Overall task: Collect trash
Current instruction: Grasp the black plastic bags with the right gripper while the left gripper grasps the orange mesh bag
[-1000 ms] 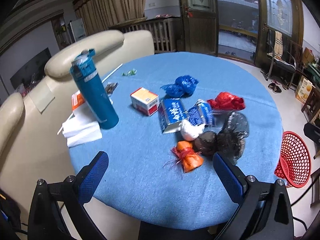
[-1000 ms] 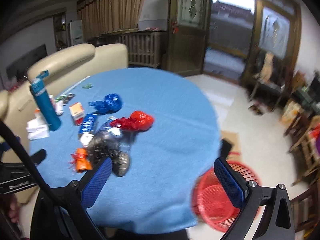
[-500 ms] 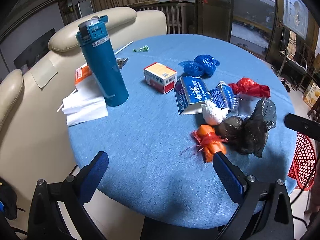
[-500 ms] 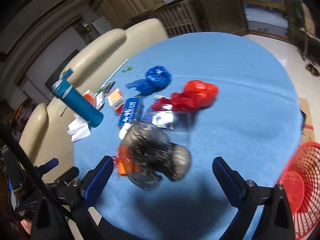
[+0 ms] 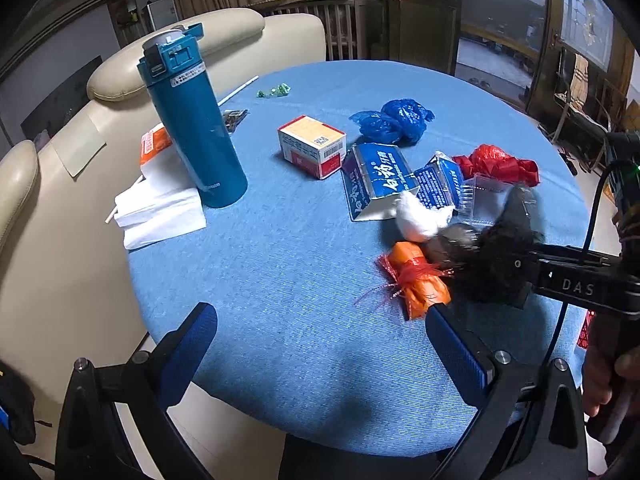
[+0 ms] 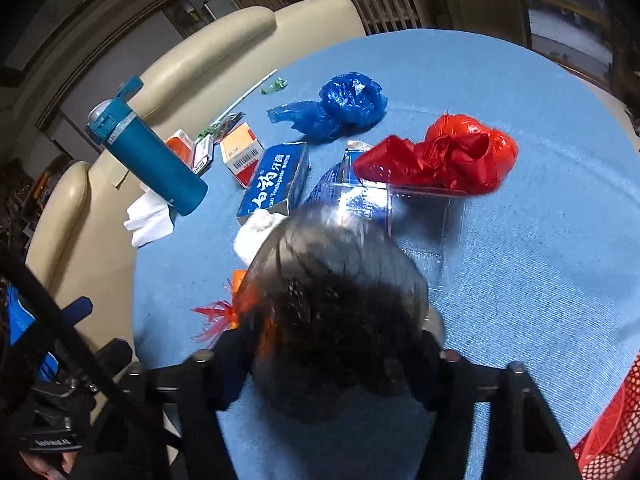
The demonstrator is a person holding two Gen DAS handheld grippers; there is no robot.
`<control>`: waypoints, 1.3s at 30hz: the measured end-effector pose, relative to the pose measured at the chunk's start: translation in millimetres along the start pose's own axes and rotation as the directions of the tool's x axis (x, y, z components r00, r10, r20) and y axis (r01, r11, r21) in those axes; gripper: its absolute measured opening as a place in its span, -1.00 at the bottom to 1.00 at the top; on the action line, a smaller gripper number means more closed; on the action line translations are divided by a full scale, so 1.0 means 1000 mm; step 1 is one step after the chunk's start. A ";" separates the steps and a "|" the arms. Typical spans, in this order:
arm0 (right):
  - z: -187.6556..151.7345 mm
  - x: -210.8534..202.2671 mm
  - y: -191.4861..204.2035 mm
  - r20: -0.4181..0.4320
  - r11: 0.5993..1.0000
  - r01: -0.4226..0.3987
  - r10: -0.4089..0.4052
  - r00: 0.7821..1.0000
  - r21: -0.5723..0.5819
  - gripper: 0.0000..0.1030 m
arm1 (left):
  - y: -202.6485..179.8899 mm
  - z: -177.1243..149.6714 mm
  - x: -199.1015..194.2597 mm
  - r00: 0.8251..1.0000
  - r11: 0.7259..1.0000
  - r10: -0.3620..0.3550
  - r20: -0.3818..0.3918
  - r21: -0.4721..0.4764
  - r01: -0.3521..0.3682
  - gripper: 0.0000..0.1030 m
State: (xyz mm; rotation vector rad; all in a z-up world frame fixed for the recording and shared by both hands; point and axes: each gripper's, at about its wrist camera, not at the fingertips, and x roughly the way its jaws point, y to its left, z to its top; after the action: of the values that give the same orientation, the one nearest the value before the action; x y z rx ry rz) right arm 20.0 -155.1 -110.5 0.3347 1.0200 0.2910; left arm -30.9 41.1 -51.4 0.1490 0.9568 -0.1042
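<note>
A: Right gripper (image 6: 328, 356)?
B: Jaws closing, pads already pressing the dark bag (image 6: 332, 300) between them, on the table (image 6: 540, 280).
A: Around it?
B: Orange bundle (image 6: 248, 300) touching its left; red bag (image 6: 444, 156) ahead.
A: Left gripper (image 5: 320, 340)?
B: Spread wide, empty.

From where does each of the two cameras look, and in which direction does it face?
Left wrist: sits on the left gripper, looks down across the blue table; blue fingers show, open.
Right wrist: sits on the right gripper, looks down; its fingers are closing on the dark bag.
Both show the bottle, red bag, dark bag.
</note>
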 end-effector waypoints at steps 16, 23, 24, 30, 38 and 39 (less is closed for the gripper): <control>-0.024 -0.050 -0.030 0.058 0.997 -0.062 0.060 0.996 0.034 -0.41 | -0.003 -0.001 0.023 0.995 0.998 -0.068 -0.069 0.000 0.068 0.78; -0.001 -0.053 0.000 0.157 0.994 -0.055 0.069 0.985 -0.095 0.63 | -0.002 -0.003 0.021 0.995 0.997 -0.077 -0.062 0.004 0.078 0.78; 0.001 -0.051 0.004 0.156 0.992 -0.059 0.076 0.985 -0.109 0.43 | -0.001 -0.003 0.020 0.995 0.997 -0.076 -0.060 0.004 0.076 0.78; 0.015 -0.003 0.027 0.016 0.974 -0.066 0.071 0.997 -0.217 0.31 | 0.012 -0.003 0.022 0.995 0.997 -0.078 -0.065 -0.026 0.076 0.64; -0.001 0.024 0.021 -0.069 0.969 -0.016 -0.001 0.998 -0.245 -0.17 | 0.011 -0.002 0.022 0.991 0.994 -0.111 -0.071 -0.030 0.109 0.60; -0.004 0.020 0.018 -0.066 0.970 -0.007 -0.009 0.998 -0.241 -0.20 | 0.008 -0.001 0.022 0.990 0.993 -0.120 -0.070 -0.024 0.118 0.57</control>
State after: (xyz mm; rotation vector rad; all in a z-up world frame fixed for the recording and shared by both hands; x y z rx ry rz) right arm 24.7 -130.3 -120.9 0.1045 1.0374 0.4230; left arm -17.6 48.7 -69.4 0.0781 1.0377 -0.2007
